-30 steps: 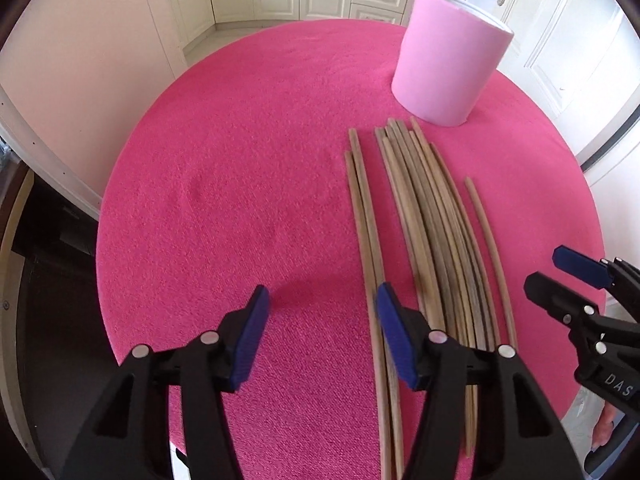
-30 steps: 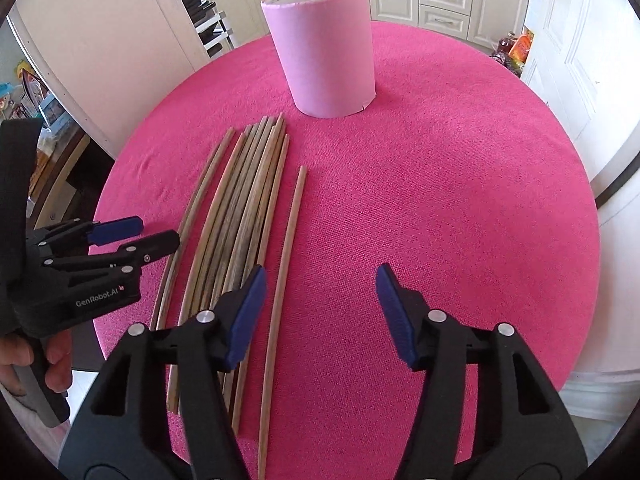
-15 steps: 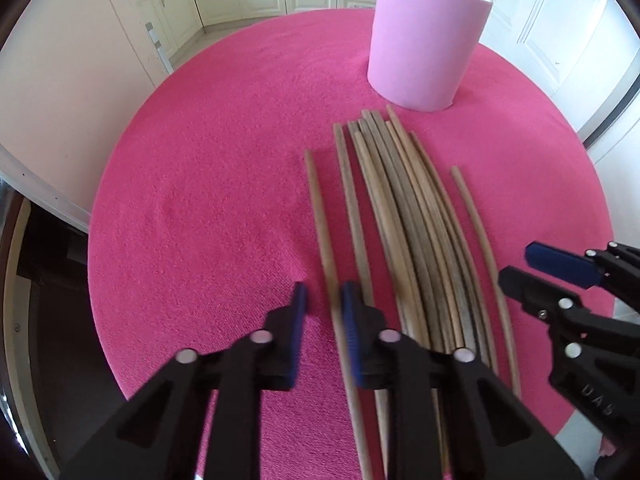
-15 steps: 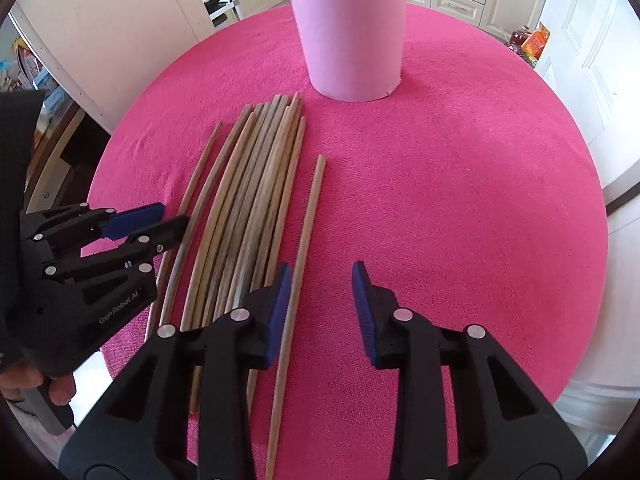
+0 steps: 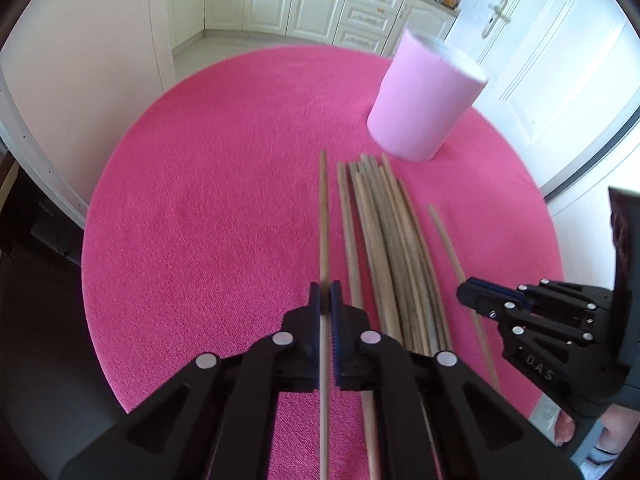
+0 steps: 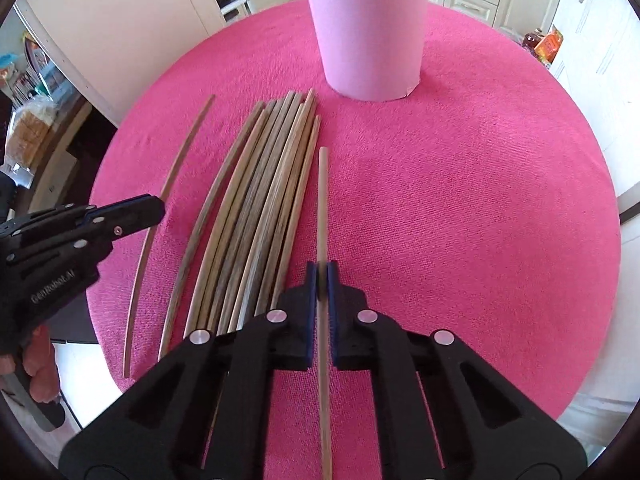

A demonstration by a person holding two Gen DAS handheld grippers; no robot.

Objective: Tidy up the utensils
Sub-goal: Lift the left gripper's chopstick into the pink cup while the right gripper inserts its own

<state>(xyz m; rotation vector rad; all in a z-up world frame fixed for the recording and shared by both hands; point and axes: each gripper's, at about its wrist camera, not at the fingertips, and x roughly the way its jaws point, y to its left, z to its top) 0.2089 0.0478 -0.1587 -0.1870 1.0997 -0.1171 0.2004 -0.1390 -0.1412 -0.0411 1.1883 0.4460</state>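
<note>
Left hand-held gripper (image 5: pixel 325 298) clamped on one wooden stick (image 5: pixel 323 216); right hand-held gripper (image 6: pixel 321 278) clamped on another stick (image 6: pixel 322 204); pink worktop (image 6: pixel 460 200).

Your left tongs (image 5: pixel 325 295) are now gripping one chopstick (image 5: pixel 324 216); your right tongs (image 6: pixel 321 276) are pinching the outermost chopstick (image 6: pixel 322 204), having just closed.

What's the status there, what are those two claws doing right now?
Left gripper shut on one chopstick. Right gripper shut on another chopstick. Remaining bundle on table. Pink holder upright, path clear.
</note>
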